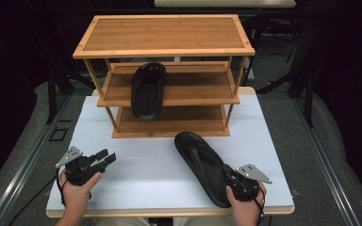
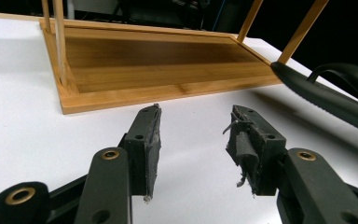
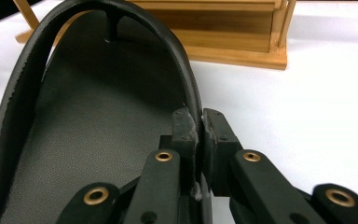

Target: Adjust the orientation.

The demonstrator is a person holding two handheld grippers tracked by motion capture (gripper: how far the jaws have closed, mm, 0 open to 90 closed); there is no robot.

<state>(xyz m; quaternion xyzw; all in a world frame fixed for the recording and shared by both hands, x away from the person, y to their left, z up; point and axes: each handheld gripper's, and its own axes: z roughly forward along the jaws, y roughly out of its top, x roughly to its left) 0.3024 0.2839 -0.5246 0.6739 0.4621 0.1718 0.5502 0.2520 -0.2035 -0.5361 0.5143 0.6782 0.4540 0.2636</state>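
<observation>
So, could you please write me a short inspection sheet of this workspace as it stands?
Surface: white table top, bare around the rack.
Job's things: wooden shoe rack; one black sandal on its middle shelf, the other sandal flat on the table.
Clutter: nothing seen.
Grippers: right gripper shut on the table sandal's side rim; left gripper open, holding nothing.
Cables: a black cable trails from the left gripper.
Surroundings: grey floor, dark beyond.

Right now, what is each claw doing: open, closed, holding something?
Left claw: open, holding nothing, above the white table.
Right claw: closed on the rim of the black sandal on the table.
</observation>
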